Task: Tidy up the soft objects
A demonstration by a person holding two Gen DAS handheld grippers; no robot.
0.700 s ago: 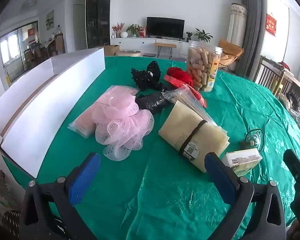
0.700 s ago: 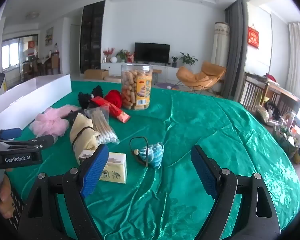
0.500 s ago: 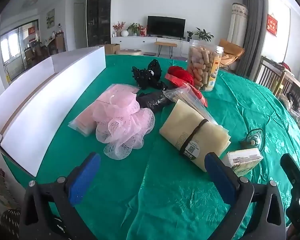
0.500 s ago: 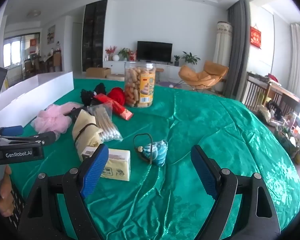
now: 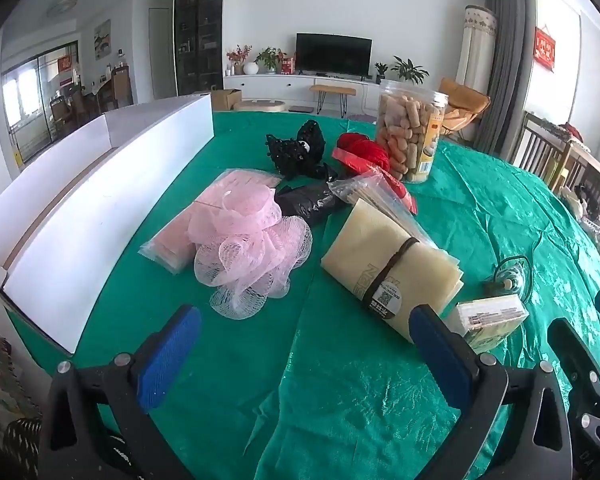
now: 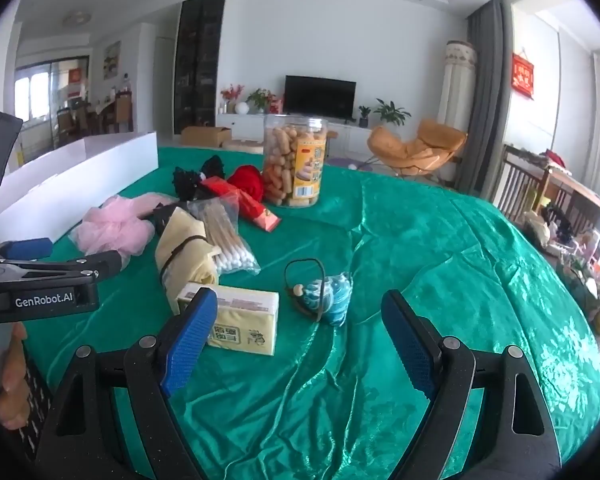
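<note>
I am holding both tools over the near edge of the desk (image 5: 500,208), which is wearing a green cloth. My left tool (image 5: 304,354) is standing wide open with nothing between its blue pads, tilting down at bare cloth just near of the pink puff (image 5: 252,256). My right tool (image 6: 296,336) is gaping just as wide and gripping nothing, pointing down at cloth near the tissue pack (image 6: 242,318) and the blue pouch (image 6: 334,296). The soft things are lying in a loose cluster across the middle of the desk: the puff is resting on a flat pink packet (image 5: 188,228) at the left, a black bag (image 5: 308,202) is sitting just far of it, and a cream cloth roll (image 5: 392,268) with a dark band is lying to the right, touching a bag of swabs (image 6: 228,240). Farther back a black lace piece (image 5: 298,152) and a red yarn ball (image 5: 364,152) are sitting beside a clear snack jar (image 5: 410,136). A long white box (image 5: 100,204) is standing open along the left edge. In the right view I am seeing my left tool from the side, at the left, with fingers (image 6: 10,364) wrapped on its handle.
</note>
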